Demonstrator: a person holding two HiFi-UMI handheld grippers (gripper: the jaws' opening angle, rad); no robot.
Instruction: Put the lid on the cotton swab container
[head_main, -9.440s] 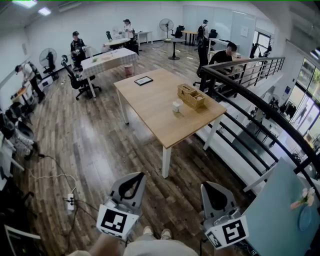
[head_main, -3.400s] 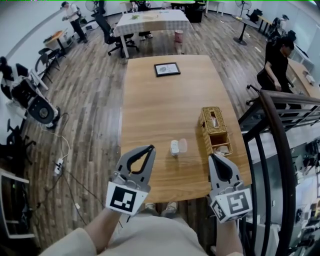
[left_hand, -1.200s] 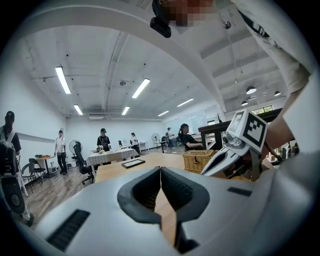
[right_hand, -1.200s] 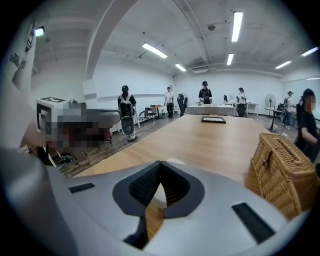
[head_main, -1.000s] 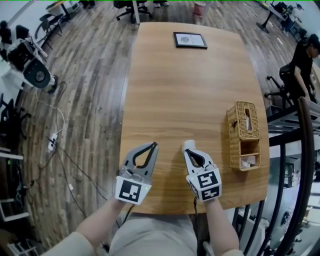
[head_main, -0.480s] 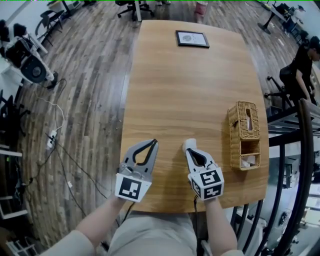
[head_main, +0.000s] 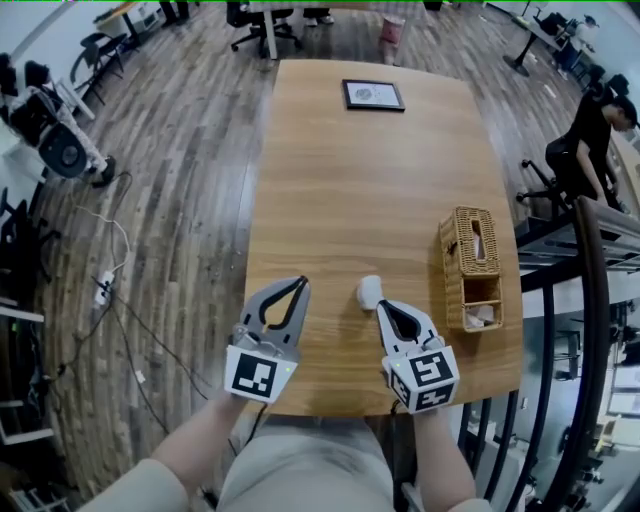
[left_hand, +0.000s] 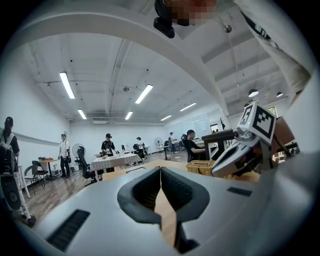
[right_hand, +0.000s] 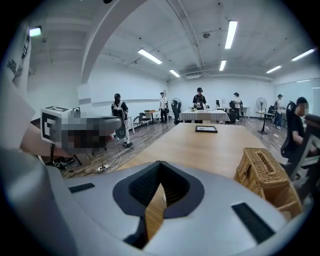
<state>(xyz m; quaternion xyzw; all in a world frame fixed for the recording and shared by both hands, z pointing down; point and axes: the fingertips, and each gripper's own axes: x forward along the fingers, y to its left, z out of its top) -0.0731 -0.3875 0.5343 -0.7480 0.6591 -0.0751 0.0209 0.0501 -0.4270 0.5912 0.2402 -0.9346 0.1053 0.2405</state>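
Although the grey left gripper and grey right gripper are pinched closed and empty, the small white cylindrical swab container stands just beyond the right tips, seemingly lined up for grasping.

- Wooden table: long, light top, on a plank floor.
- Framed picture: lying flat at the table's far end.
- Wicker basket: near the table's right edge, divided into compartments, with something white in the nearest one.
- White power strip: on the floor left of the table, cable attached.
- Dark railing: right of the table.
- Person in black: bent forward beyond the railing.
- Table with checked cloth: far end of the room, people standing around it.
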